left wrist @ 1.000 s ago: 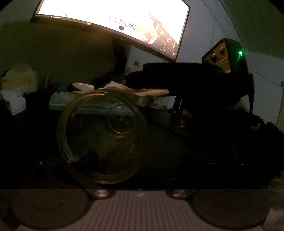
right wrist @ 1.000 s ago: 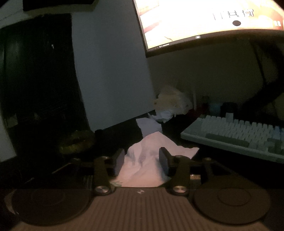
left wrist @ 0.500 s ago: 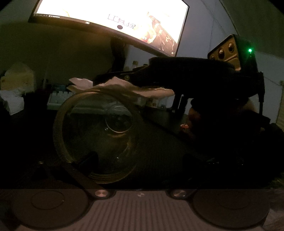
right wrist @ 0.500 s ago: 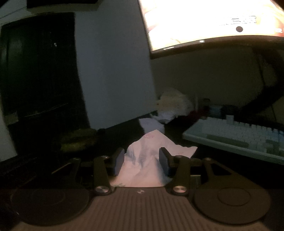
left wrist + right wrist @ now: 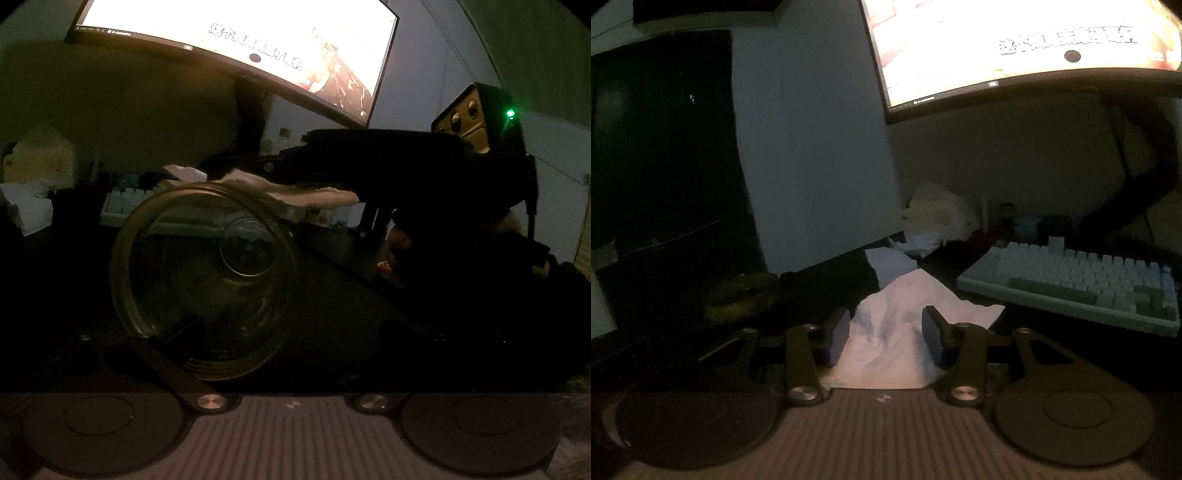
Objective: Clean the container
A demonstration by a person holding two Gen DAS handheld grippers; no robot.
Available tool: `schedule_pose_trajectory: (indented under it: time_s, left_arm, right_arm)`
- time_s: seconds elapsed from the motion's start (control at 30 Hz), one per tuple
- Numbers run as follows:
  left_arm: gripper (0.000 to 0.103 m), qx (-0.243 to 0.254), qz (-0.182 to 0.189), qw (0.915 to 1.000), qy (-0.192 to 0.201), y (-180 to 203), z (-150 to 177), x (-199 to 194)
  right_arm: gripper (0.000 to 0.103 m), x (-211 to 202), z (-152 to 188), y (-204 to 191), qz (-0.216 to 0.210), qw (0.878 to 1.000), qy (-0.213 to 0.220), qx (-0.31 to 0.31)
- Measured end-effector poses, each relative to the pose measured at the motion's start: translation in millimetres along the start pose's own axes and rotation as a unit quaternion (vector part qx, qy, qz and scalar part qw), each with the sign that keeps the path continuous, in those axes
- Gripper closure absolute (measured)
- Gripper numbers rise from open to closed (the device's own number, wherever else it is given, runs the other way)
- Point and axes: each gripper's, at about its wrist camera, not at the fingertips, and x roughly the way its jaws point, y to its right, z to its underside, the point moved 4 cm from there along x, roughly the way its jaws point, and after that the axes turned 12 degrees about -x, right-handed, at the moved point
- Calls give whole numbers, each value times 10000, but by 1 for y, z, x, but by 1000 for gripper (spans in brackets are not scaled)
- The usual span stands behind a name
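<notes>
In the left wrist view a clear glass jar [image 5: 166,280] lies on its side with its mouth toward the camera, held between my left gripper's fingers; one dark finger [image 5: 181,334] shows at its lower rim. My right gripper reaches in from the right above the jar's upper rim, carrying a white tissue [image 5: 295,190]. In the right wrist view my right gripper [image 5: 884,338] is shut on the crumpled white tissue [image 5: 894,339], which sticks forward between the blue pads.
A lit curved monitor [image 5: 236,40] hangs over the dark desk. A pale keyboard [image 5: 1082,280] lies at the right. Crumpled tissues and a bag [image 5: 938,218] sit by the wall. A yellowish round object [image 5: 738,295] lies at left.
The jar has tilted and shifted slightly in the left view. The right gripper with the tissue rose a little and then settled back just above the jar's rim.
</notes>
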Motion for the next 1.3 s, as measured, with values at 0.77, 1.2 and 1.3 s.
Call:
schedule_pose_trajectory:
  time_s: [0.77,1.2,1.3]
  left_arm:
    - [0,81,-151,9998,40,0,1,1]
    - [0,-19,-262,9996,117,-8,-2,-2]
    - [0,23,-318,9994,131,-8,-2,-1]
  right_arm:
    - [55,6,0,14,412,9989,-129,175]
    - [55,11,-2,4,362,9993,-95,-74]
    - [55,9,-4,-5,57,10000,-32,-59]
